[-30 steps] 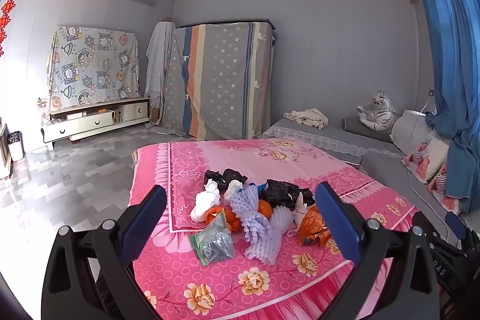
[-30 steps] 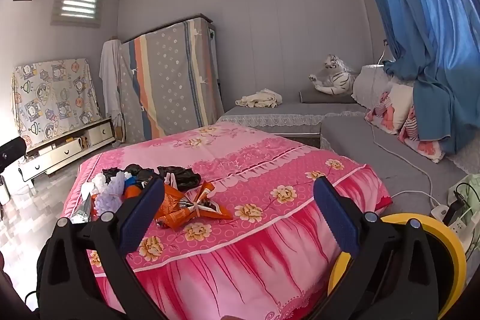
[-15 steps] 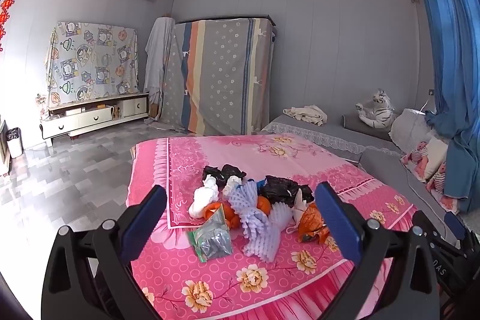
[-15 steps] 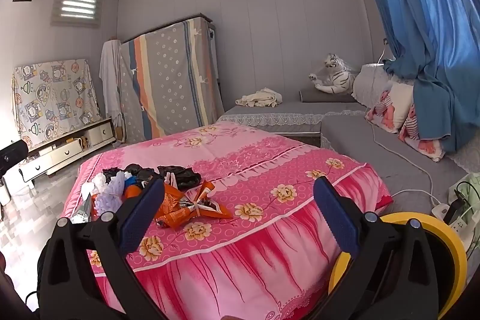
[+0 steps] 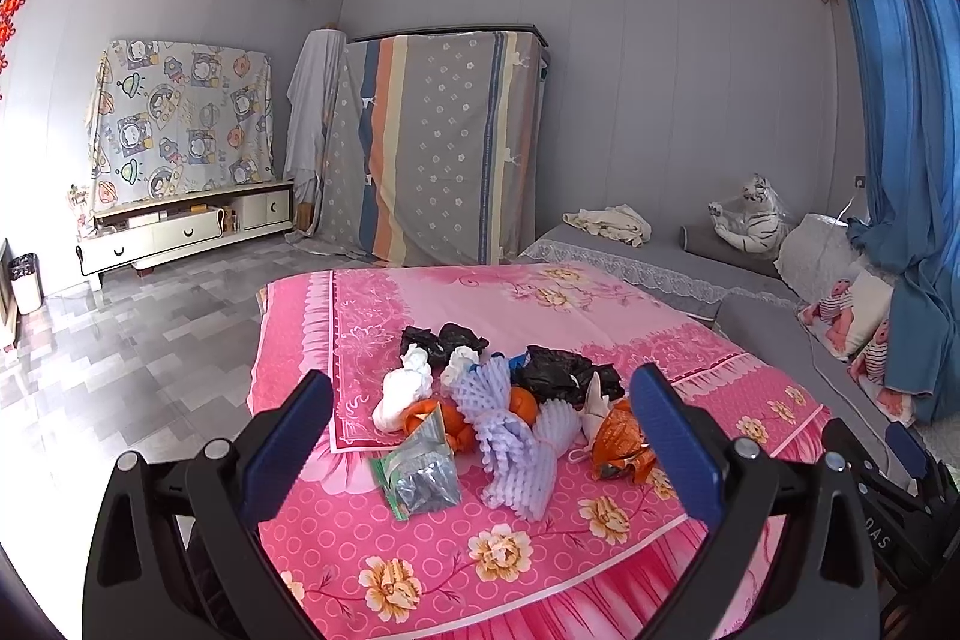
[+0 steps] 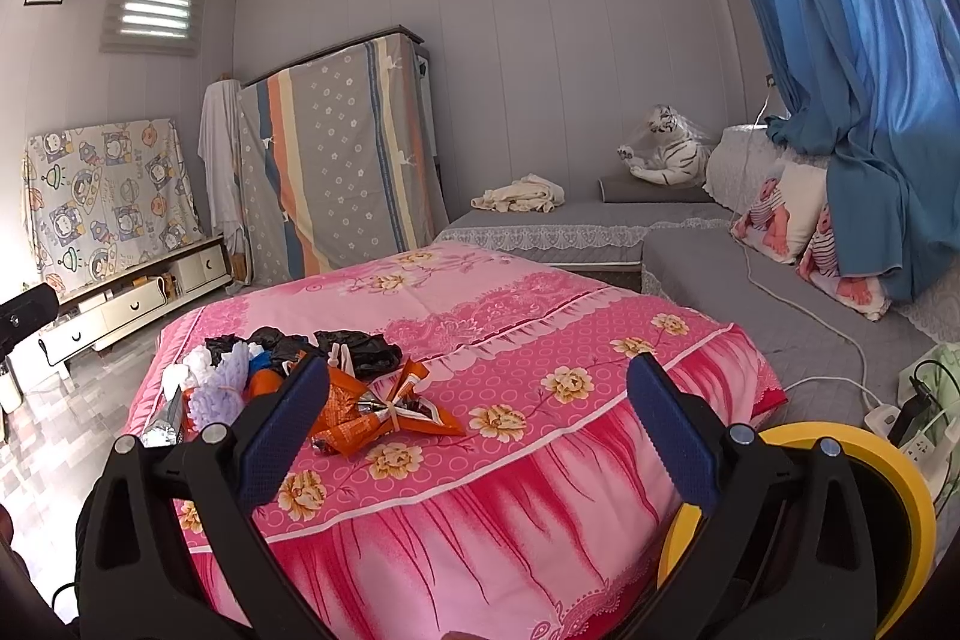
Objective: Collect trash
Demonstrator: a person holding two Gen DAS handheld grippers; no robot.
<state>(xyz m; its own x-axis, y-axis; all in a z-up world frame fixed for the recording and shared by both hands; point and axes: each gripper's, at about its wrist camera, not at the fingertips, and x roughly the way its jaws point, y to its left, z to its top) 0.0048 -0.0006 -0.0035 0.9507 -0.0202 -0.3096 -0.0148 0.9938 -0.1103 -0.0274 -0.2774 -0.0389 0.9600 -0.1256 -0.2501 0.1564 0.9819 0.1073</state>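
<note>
A heap of trash lies on the pink flowered cover (image 5: 540, 304) of a low table. In the left wrist view I see lilac foam netting (image 5: 510, 442), a silver foil packet (image 5: 423, 475), white crumpled tissue (image 5: 402, 388), black plastic bags (image 5: 564, 370) and an orange wrapper (image 5: 618, 439). My left gripper (image 5: 480, 436) is open and empty, above the near edge, short of the heap. My right gripper (image 6: 474, 418) is open and empty, to the right of the heap, with the orange wrapper (image 6: 372, 406) by its left finger. A yellow bin rim (image 6: 888, 478) shows at lower right.
Grey sofa cushions (image 6: 750, 274) with pillows and a toy tiger (image 6: 666, 154) stand right and behind. Blue curtains (image 6: 840, 40) hang at right. A power strip with cables (image 6: 888, 418) lies on the floor. Covered furniture (image 5: 432, 142) and a white cabinet (image 5: 180, 232) line the far wall.
The left gripper has risen and tipped slightly, so the trash heap sits a bit lower between its fingers. The right gripper has hardly moved. Both stay open.
</note>
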